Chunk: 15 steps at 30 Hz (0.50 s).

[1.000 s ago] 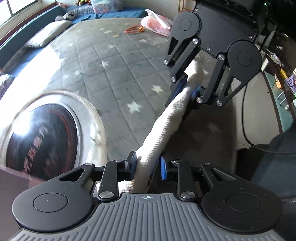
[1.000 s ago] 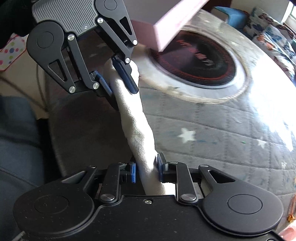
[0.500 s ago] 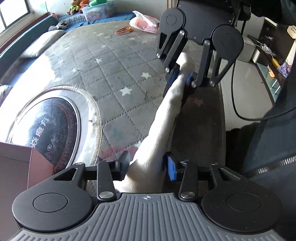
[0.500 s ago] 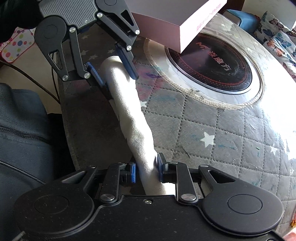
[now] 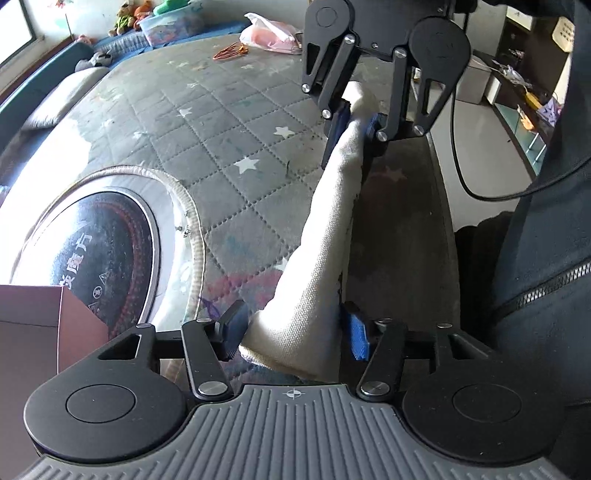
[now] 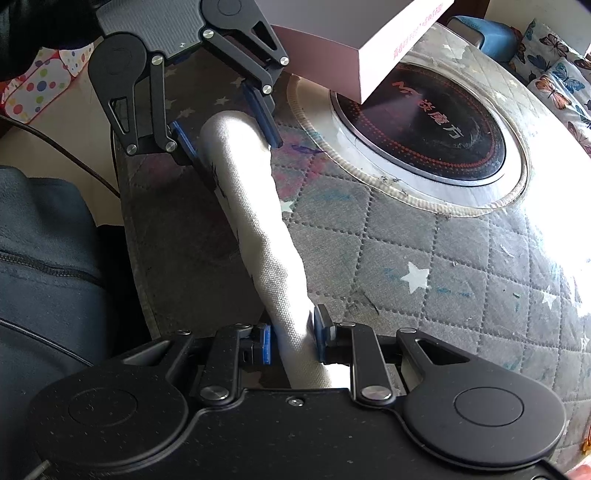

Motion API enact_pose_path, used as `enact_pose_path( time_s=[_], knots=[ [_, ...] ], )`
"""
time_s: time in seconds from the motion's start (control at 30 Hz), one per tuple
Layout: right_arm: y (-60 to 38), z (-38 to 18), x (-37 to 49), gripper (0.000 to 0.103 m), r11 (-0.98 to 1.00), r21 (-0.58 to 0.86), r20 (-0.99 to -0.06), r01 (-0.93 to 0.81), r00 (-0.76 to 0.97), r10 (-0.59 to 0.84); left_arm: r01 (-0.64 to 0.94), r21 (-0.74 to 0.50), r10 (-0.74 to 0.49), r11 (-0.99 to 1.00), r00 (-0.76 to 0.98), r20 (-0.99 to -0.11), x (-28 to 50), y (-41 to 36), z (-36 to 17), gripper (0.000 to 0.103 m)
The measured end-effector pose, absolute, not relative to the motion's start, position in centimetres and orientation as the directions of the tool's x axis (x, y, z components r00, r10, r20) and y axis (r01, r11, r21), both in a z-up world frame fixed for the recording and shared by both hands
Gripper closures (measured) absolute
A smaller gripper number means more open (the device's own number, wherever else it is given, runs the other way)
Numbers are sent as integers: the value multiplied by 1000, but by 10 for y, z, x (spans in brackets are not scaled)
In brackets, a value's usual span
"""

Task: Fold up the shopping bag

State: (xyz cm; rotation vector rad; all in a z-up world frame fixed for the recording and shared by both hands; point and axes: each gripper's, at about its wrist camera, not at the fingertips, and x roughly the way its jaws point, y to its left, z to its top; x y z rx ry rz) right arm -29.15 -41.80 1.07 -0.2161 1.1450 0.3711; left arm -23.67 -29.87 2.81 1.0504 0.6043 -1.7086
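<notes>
The shopping bag (image 5: 328,221) is a cream canvas bag rolled into a long tube, lying on the grey quilted star mat (image 5: 229,140) near its front edge. My left gripper (image 5: 291,332) straddles one end of the roll. Its jaws are opening and the pads stand beside the cloth without squeezing it. My right gripper (image 6: 293,338) is shut on the other end, pinching the roll narrow. In the right wrist view the bag (image 6: 266,236) runs up to the left gripper (image 6: 225,129). The left wrist view shows the right gripper (image 5: 356,125) at the roll's far end.
A round black induction hob (image 5: 92,258) is set into the table left of the roll, with a pink box (image 6: 351,37) resting over it. A pink plastic bag (image 5: 269,33) lies at the far edge. A person's dark jacket (image 5: 535,295) and a cable (image 5: 480,184) are close on the near side.
The left gripper's jaws have spread apart and the roll end between them has widened out. The left gripper shifted a little sideways. The right gripper kept its grip and stayed put.
</notes>
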Motion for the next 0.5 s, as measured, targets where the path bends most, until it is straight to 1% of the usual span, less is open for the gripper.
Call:
enact_pose_path(
  time_s=[0.07, 0.13, 0.33, 0.4, 0.43, 0.5],
  knots=[
    [-420, 11, -290, 79, 926, 37, -916, -375, 359, 182, 951, 35, -483, -307, -124, -867, -233, -297, 30, 60],
    [-424, 11, -287, 79, 942, 72, -914, -329, 357, 195, 959, 26, -485, -281, -118, -867, -233, -297, 31, 62],
    [-424, 11, -286, 79, 936, 63, -913, -346, 358, 194, 978, 6, -491, -208, -99, -866, -233, -295, 32, 63],
    [-424, 13, -287, 74, 933, 52, -915, -357, 357, 187, 983, -1, -492, -184, -93, -865, -233, -295, 32, 63],
    [-424, 14, -290, 74, 930, 40, -916, -365, 357, 180, 985, -4, -493, -171, -90, -865, -233, -294, 32, 63],
    [-426, 16, -293, 70, 931, 31, -917, -363, 359, 171, 989, -11, -494, -147, -83, -865, -233, -294, 32, 63]
  ],
)
